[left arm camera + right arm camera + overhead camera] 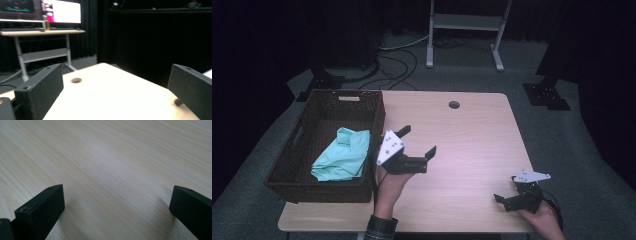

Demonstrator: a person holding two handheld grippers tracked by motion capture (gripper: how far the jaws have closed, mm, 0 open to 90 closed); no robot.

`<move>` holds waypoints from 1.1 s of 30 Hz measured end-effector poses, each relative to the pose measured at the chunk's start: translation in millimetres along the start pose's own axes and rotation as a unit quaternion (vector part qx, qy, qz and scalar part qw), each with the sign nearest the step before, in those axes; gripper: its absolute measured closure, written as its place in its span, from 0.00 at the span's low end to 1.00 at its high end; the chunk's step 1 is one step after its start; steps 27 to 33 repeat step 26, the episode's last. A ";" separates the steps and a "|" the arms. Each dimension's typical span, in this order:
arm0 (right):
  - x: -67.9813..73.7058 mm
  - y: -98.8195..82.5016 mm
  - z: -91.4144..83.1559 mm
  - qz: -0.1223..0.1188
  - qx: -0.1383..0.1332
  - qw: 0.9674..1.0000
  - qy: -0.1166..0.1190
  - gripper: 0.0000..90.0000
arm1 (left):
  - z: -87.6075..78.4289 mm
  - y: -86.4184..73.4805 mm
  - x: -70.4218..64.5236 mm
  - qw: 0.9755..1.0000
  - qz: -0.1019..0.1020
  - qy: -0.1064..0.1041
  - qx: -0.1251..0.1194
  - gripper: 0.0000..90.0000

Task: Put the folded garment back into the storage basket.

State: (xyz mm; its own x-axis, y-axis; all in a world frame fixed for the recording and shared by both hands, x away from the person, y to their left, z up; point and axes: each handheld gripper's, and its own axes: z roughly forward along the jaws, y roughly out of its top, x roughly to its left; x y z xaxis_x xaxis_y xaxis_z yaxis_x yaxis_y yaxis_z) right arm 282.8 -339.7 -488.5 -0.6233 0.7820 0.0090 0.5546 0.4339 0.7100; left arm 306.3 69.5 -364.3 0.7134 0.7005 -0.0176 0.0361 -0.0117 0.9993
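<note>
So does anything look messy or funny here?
Not much. The mint-green cloth lies crumpled in the brown wicker basket, not folded. The left gripper and right gripper are open, holding nothing.

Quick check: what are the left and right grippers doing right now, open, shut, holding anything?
Left gripper: open, holding nothing, beside the basket.
Right gripper: open, holding nothing, low over the table.
</note>
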 end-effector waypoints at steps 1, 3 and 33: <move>0.0 0.0 0.0 0.000 0.000 1.000 0.000 0.00 | 8.0 -13.3 -8.8 1.000 0.001 -0.010 0.005 0.00; 0.0 0.0 0.0 0.000 0.000 1.000 0.000 0.00 | 14.2 -27.4 -16.2 1.000 0.003 -0.017 0.011 0.00; 0.1 -0.1 -0.1 0.000 0.000 1.000 0.000 0.00 | 25.9 -109.4 -38.6 0.998 -0.002 -0.027 0.051 0.00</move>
